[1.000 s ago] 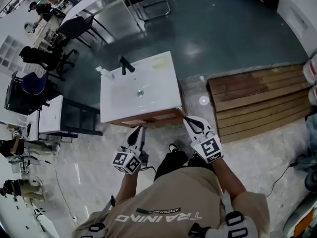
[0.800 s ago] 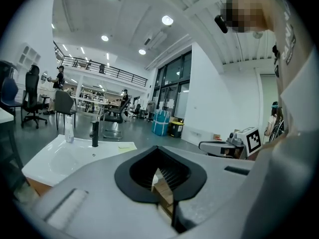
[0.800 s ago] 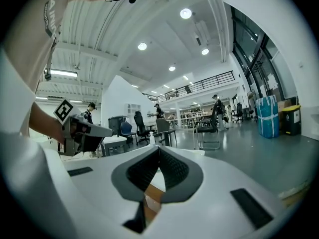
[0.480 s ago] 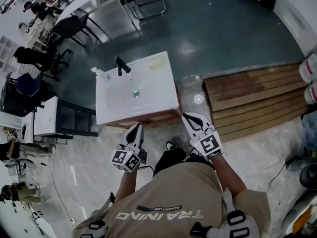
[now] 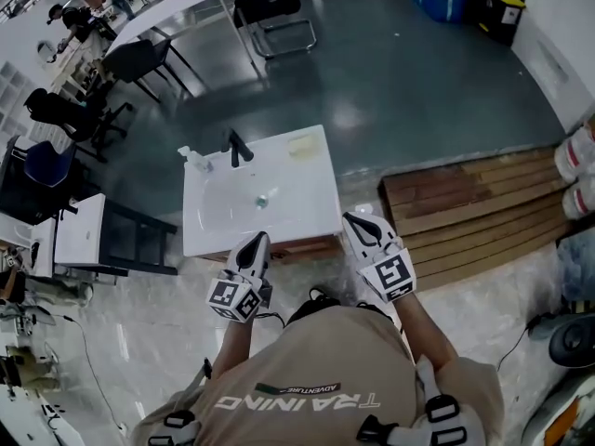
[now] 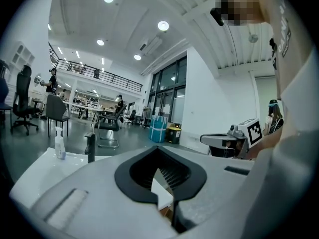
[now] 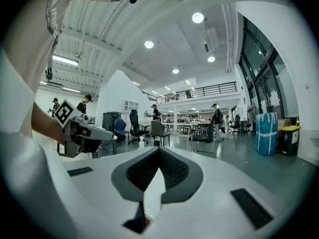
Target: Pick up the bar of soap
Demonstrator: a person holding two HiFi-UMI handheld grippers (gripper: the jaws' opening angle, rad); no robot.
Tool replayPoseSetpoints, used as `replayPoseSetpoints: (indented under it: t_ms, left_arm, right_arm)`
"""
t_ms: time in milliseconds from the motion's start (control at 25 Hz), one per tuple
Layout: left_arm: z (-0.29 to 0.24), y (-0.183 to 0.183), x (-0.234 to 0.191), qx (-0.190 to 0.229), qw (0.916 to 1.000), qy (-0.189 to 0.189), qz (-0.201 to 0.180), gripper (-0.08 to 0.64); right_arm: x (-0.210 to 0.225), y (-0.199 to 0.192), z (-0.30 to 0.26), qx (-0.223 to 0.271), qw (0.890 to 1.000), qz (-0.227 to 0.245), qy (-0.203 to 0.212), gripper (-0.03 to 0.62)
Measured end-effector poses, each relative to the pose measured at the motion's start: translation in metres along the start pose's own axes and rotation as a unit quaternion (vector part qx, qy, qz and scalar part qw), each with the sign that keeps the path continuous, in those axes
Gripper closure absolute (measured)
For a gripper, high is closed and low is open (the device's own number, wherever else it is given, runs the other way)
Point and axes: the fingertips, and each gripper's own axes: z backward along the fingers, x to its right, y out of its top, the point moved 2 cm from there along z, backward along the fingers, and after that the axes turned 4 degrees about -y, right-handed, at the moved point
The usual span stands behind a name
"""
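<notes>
Jaws clenched on nothing, left gripper [image 5: 255, 242] and right gripper [image 5: 359, 223] point level at the near edge of the counter [image 5: 311, 214], well apart from the bar of soap [image 5: 302, 145].

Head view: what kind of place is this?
Probably a big open workshop or office hall, not a bathroom. The white sink stands alone on the floor, with office chairs and a long desk behind it and a wooden platform beside it.

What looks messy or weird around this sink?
Nothing looks spilled or broken. The soap lies flat on the far corner of the sink, and the tap and bottle stand upright. Only odd thing: the sink stands alone on the open floor, away from any wall.
</notes>
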Motion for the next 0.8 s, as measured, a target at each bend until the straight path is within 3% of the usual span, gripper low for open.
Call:
replayPoseSetpoints:
  t_ms: [280,520,800]
  left_arm:
    - [-0.009,0.010,-0.044,-0.005,0.9999,-0.015,0.003,0.565]
    - [-0.006,-0.003,-0.080,-0.020,0.9994,-0.022,0.019,0.565]
    - [-0.016,-0.026,-0.107,-0.027,0.9982,-0.040,0.034,0.565]
  right_arm:
    - [0.007,0.003,-0.041,-0.027,0.999,-0.003,-0.021,0.588]
    - [0.011,-0.002,-0.072,-0.038,0.998,-0.005,-0.049,0.588]
    - [0.015,0.000,-0.109,-0.047,0.996,0.035,-0.062,0.588]
